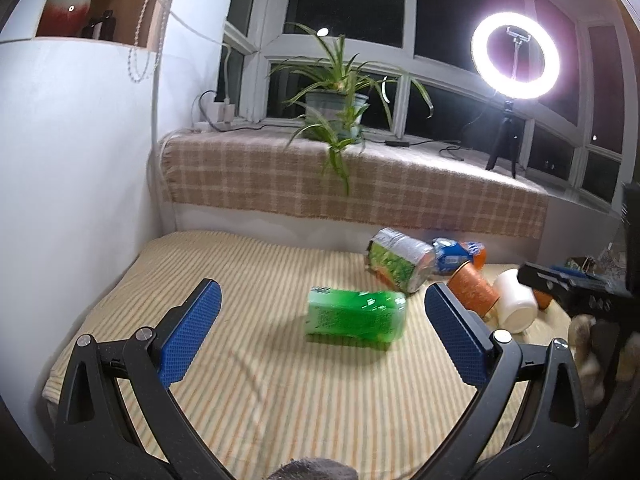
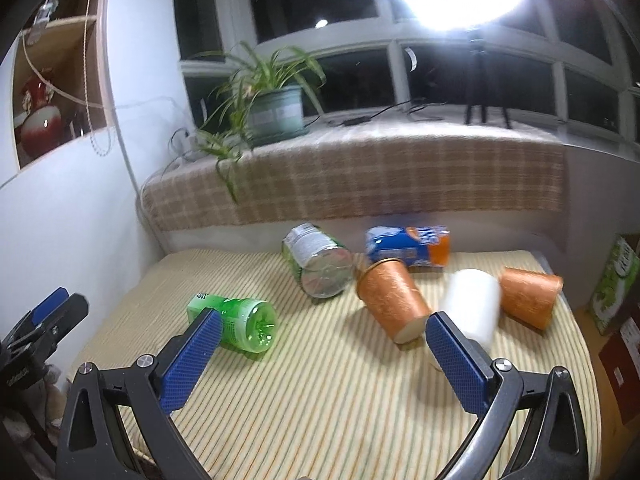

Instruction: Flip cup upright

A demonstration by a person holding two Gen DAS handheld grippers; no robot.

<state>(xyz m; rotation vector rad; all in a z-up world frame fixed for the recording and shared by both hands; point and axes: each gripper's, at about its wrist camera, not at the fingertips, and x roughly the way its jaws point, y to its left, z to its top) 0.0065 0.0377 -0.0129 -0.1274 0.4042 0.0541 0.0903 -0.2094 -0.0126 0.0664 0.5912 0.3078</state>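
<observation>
Both wrist views over striped mat (image 1: 260, 380)

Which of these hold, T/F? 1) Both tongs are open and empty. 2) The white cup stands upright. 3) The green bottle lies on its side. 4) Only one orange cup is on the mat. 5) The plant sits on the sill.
1) Both tongs are open and empty: true. The left tongs and right tongs hold nothing.
2) The white cup stands upright: false. It lies tipped over between the orange cups.
3) The green bottle lies on its side: true.
4) Only one orange cup is on the mat: false. There are two, a near orange cup and a far orange cup.
5) The plant sits on the sill: true.
</observation>
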